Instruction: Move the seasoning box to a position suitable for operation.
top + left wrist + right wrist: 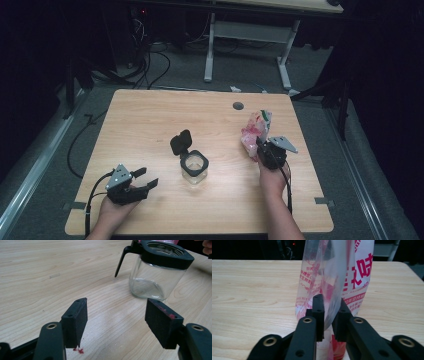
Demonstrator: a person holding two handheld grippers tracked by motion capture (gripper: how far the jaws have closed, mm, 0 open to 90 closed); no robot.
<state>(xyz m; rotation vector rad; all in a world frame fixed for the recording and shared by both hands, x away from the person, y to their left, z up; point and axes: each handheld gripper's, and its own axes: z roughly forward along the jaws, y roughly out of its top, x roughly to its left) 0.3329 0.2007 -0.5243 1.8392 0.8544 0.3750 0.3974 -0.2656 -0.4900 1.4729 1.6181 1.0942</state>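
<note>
The right gripper pinches the thin bag; it could slip out. The left gripper waits wide open.

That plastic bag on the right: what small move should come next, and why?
Probably lift the plastic bag toward the glass jar. The right gripper has its jaws pinched on the bag, and the jar stands mid-table with its lid flipped open, apart from the bag.

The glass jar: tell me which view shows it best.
The left gripper view: the glass jar stands close up, clear walls, black rim and flipped-open lid all plain. The high view shows the jar small at mid-table. The right gripper view looks at a printed plastic bag instead.
</note>
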